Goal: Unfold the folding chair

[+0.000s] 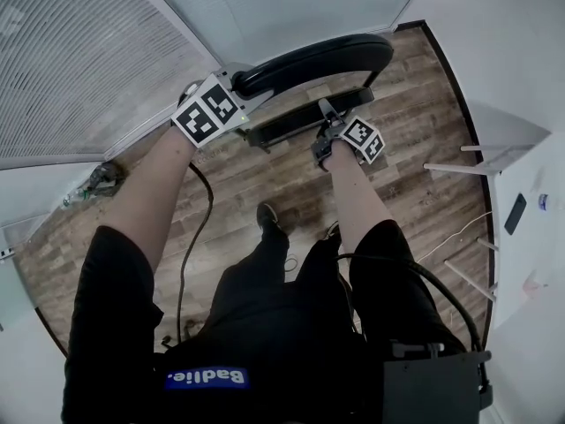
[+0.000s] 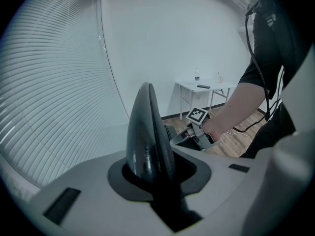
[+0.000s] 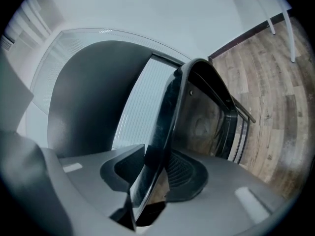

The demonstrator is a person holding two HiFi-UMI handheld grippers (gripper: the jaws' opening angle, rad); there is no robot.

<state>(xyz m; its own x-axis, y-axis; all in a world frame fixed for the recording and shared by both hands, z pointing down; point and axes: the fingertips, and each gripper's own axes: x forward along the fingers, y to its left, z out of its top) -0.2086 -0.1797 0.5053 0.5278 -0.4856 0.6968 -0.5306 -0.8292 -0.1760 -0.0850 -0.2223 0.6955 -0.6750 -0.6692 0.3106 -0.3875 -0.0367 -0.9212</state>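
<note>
The black folding chair stands folded on the wood floor in front of me. Its curved backrest is on top and the flat seat hangs just below it. My left gripper is shut on the left end of the backrest. In the left gripper view the glossy backrest edge stands upright between that gripper's pads. My right gripper is at the seat's right part. In the right gripper view the thin seat edge runs down between the pads of the gripper, which close on it.
A white table with a dark phone stands at the right. Window blinds fill the far left wall. A black cable lies on the floor by my feet.
</note>
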